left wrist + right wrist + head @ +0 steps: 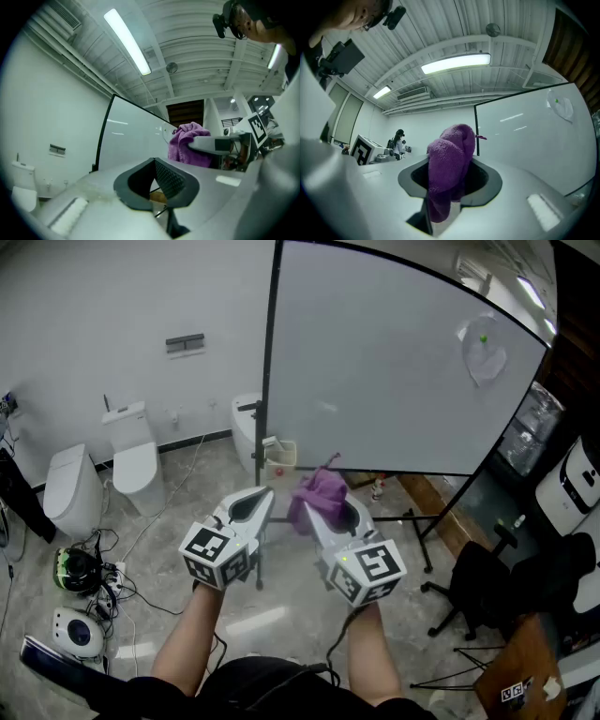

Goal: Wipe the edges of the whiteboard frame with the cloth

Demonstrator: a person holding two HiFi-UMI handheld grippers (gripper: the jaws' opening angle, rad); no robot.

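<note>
Fingers [174,180] of the left gripper [261,497] are drawn in close, meeting at the tips with only a narrow dark pocket between the pads and nothing in it. Those of the right gripper [325,514] are clamped on the one purple cloth [319,495]. The cloth bunches up out of the pocket and hangs down through the slit below, as the right gripper view shows [450,164].

Both grippers, two in all, are held side by side in front of the single whiteboard [394,371], below its lower left corner and well apart from it. The cloth touches neither the board nor its black frame [272,352]. The left gripper sits just beside the frame's upright post, on the side away from the board face. The right gripper sits under the board's bottom edge.

Two white toilets [136,456] [70,488] stand left of the whiteboard by the wall. A third white fixture [246,427] stands right at the post. One green dot [484,337] sits near the whiteboard's upper right corner. One black chair [478,587] stands below its lower right corner.
</note>
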